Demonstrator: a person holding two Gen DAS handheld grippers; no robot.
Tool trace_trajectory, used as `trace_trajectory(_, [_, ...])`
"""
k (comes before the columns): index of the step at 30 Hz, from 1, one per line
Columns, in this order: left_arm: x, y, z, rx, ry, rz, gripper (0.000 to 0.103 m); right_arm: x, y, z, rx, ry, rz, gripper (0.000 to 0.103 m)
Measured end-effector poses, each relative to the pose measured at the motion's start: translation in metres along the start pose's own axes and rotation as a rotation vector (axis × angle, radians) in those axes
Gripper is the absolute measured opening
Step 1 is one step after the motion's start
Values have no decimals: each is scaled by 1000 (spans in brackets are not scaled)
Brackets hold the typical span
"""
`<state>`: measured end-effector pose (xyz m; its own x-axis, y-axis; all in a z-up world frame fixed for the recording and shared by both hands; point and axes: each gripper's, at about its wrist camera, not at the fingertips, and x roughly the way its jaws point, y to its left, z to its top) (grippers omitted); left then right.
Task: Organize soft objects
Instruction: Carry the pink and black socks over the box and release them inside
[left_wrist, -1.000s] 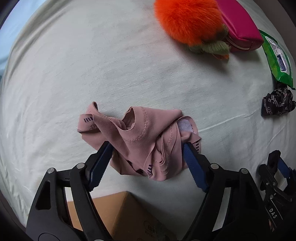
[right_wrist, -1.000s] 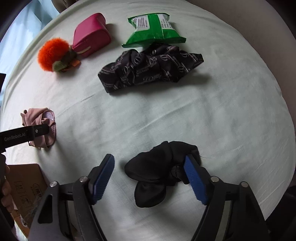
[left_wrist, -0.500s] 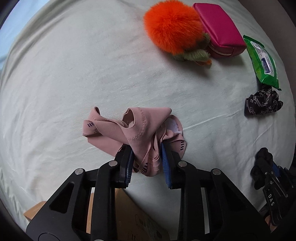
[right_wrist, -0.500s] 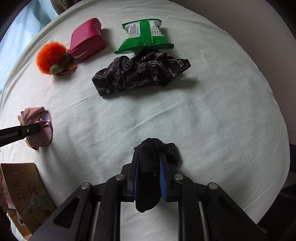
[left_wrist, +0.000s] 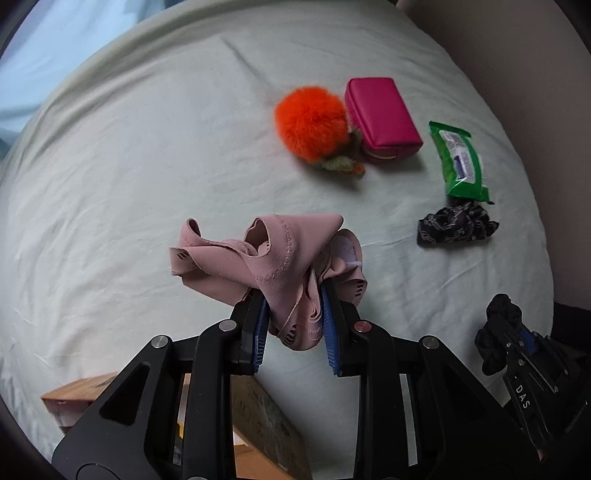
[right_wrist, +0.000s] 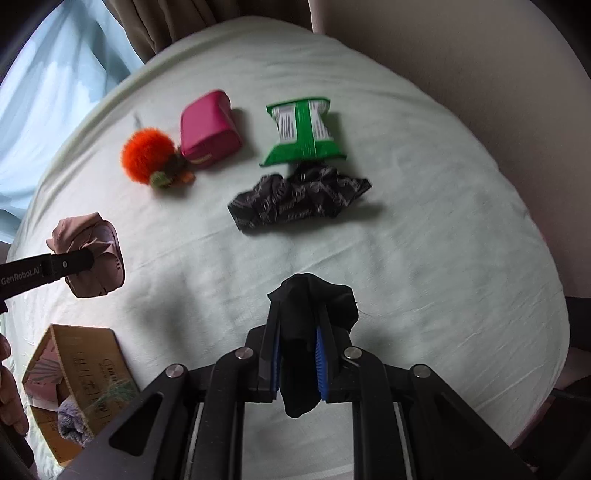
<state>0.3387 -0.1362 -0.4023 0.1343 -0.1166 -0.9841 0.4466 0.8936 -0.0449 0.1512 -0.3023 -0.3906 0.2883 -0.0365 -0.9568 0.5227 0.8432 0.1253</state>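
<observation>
Left gripper (left_wrist: 295, 325) clamped on a crumpled pink fabric garment (left_wrist: 273, 258), blue pads nearly together with the cloth bunched between them and hanging off both sides, lifted clear of the pale green bedsheet (left_wrist: 129, 184). Angled forward and down over the bed; seen from the right wrist view as a black finger reaching in from the left edge with the pink bundle at its tip. Right gripper (right_wrist: 298, 354) closed tight on a black cloth item (right_wrist: 306, 325), jaws almost touching, fabric bulging above the tips and drooping below the pads, raised above the sheet. Open cardboard box (right_wrist: 88, 365) below the left gripper at the bed's near edge, with pink and grey soft items inside. Farther back on the sheet: orange pompom (left_wrist: 312, 118) touching a magenta pouch (left_wrist: 382, 118), green wipes pack (left_wrist: 460, 162), and just beside it a black patterned scrunchie (left_wrist: 456, 225).
</observation>
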Motion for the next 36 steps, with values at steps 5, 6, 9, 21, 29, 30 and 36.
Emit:
trace_trajectory(5, [-53, -2, -22, -27, -65, -34, 23, -42, 6, 1, -15, -63, 17, 14])
trace_trajectory(6, [-63, -5, -26, -32, -80, -38, 23, -51, 8, 4, -23, -75, 24, 14])
trace_trajectory(9, [-91, -7, -39, -45, -122, -48, 23, -76, 16, 3, -45, -115, 42, 14])
trace_trajectory(21, [-221, 23, -125, -182, -316, -47, 23, -198, 64, -15, -227, -280, 143, 14])
trace_trajectory(29, [-270, 80, -192, -300, -404, 0, 23, -244, 132, -47, -369, -332, 223, 14])
trace_trajectory(30, [-274, 89, -200, -318, -409, 9, 23, -247, 141, -51, -385, -331, 233, 14])
trace_trajectory(36, [-282, 140, -244, -410, -420, 48, 23, -246, 202, -76, -488, -311, 287, 14])
